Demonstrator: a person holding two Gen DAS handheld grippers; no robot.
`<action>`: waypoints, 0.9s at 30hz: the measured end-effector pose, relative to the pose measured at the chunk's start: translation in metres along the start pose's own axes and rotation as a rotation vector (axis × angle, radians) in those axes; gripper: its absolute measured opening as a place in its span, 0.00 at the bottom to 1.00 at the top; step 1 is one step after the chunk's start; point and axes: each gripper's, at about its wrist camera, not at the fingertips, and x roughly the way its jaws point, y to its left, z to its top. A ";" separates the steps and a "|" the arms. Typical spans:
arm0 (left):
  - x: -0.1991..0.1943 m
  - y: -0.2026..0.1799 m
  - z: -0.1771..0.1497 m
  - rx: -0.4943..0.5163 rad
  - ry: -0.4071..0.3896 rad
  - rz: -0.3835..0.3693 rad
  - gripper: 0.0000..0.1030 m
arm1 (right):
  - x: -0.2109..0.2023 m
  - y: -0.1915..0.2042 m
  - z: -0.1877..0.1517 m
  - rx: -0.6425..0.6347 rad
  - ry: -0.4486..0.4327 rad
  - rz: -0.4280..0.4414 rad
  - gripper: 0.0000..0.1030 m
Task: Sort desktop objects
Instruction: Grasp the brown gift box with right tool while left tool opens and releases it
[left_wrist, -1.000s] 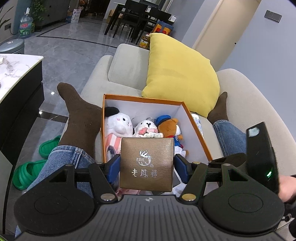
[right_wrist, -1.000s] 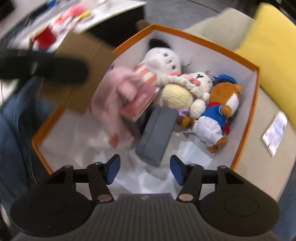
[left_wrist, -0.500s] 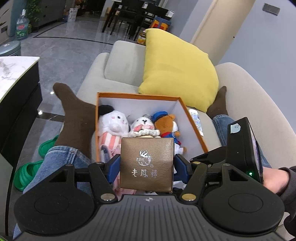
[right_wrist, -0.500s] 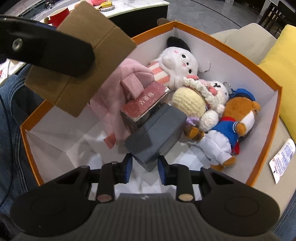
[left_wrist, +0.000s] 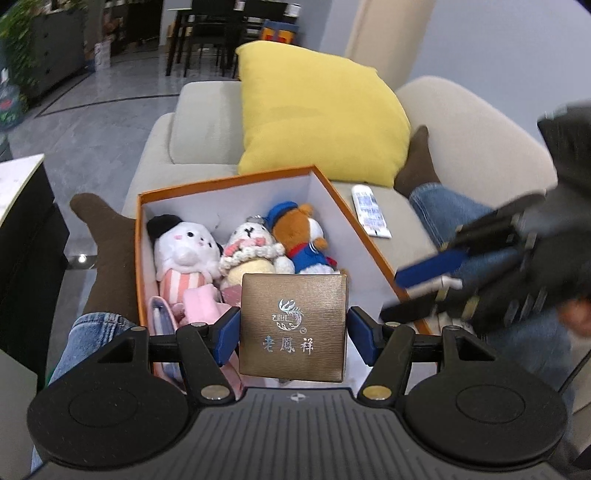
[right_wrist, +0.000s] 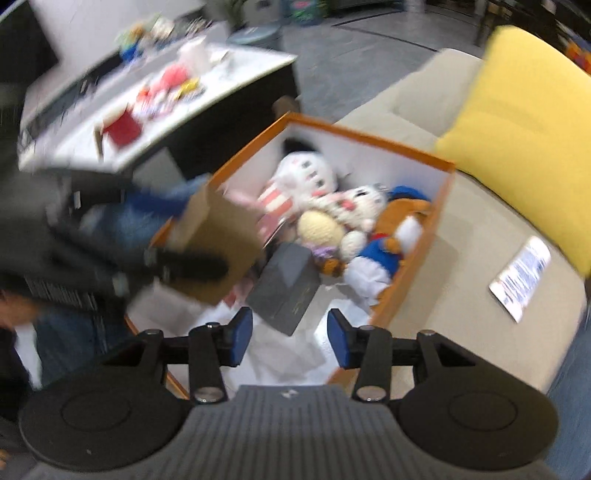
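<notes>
Left gripper (left_wrist: 293, 328): fingers clamped on the gold box (left_wrist: 293, 326), held above the near end of the orange box (left_wrist: 236, 180), hiding its contents there. Beyond the fingertips, three plush toys (left_wrist: 243, 245). Right gripper (right_wrist: 290, 339): fingers apart, holding nothing; ahead, grey case (right_wrist: 284, 290). Bench (right_wrist: 155, 99) clutter blurred.

Your open passage into the orange box (right_wrist: 413, 288) is the white floor strip at lower centre of the right wrist frame. The grey case (right_wrist: 284, 291) blocks its far end; plush toys (right_wrist: 332, 221) fill the upper part. The bronze box (right_wrist: 218, 251) overhangs the left wall.
</notes>
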 end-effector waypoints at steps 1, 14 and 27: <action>0.002 -0.004 0.000 0.019 0.002 0.004 0.70 | -0.005 -0.006 0.000 0.050 -0.013 0.029 0.48; 0.015 -0.054 -0.011 0.444 0.003 0.022 0.70 | 0.008 -0.044 0.000 0.292 0.008 0.331 0.59; 0.006 -0.062 -0.027 0.660 -0.041 -0.082 0.70 | 0.020 -0.055 -0.006 0.291 0.065 0.446 0.49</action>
